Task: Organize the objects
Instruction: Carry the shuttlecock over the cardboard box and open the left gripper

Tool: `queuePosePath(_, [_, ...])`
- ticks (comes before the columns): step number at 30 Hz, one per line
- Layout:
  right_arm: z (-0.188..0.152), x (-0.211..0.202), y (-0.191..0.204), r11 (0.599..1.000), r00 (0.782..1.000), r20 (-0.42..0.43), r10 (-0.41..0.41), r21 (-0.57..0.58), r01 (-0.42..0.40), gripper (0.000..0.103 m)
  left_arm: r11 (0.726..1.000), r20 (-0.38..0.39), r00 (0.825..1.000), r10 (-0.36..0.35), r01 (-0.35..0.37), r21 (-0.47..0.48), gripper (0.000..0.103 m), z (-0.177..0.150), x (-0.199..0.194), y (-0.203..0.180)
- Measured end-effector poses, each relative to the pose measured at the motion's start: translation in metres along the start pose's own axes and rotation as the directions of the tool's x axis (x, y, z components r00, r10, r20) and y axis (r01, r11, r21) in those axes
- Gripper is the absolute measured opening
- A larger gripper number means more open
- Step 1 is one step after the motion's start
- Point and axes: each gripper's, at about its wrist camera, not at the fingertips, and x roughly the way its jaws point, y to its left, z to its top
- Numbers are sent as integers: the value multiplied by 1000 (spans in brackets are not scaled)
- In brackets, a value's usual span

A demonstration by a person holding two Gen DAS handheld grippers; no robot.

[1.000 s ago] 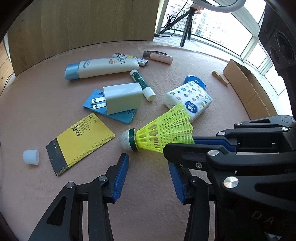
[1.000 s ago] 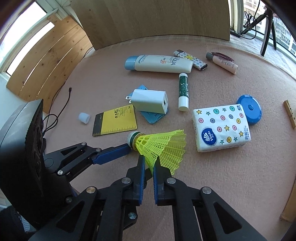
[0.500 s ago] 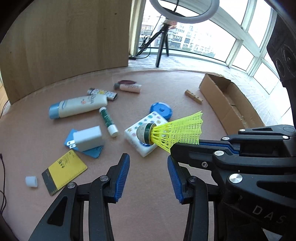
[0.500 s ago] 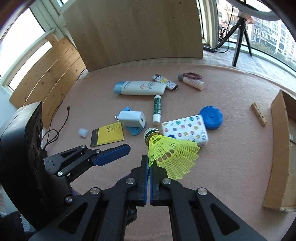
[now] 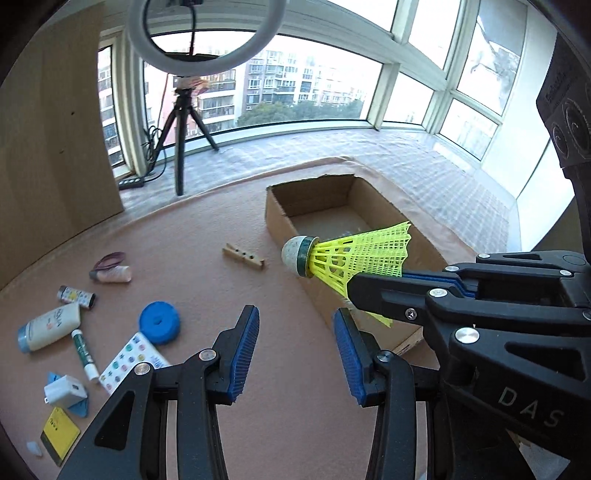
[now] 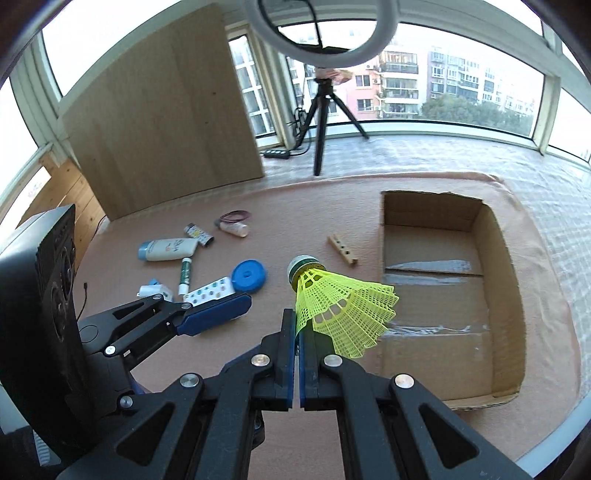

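right wrist view, shuttlecock (image 6: 341, 306) now lifted beside cardboard box (image 6: 506, 266)

Bright window (image 6: 461, 85) daylight, perhaps overexposed; bowed edges.

Ahead of me: ring light (image 5: 136, 33) on black tripod (image 5: 180, 147), stood on floor by window (image 5: 424, 48). Power strip (image 5: 131, 182) at tripod's foot, cables running up behind it. Tall wood panel (image 5: 55, 147) upright at left, along far edge of pink mat (image 5: 184, 258). Checked floor covering (image 5: 406, 158) beyond mat, up to window wall. Outside: apt blocks (image 5: 221, 99), trees (image 5: 295, 110). R view: wood slat wall (image 6: 70, 192) far left, thin black cable (image 6: 85, 291) lying on mat edge.
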Motion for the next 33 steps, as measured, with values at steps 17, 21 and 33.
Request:
queuePosePath(17, [-6,-8,-87,989,997,10,-74,131,72,2,997,-38,999,-11,14,78,46,15,44,-52])
queuePosePath(21, [-6,-7,-89,989,996,11,-91,117,89,5,997,-41,999,9,-6,75,53,14,44,-45])
queuePosePath(33, [1,-5,-69,995,997,34,-65,83,62,59,993,-68,995,80,-85,-78,69,-8,14,35])
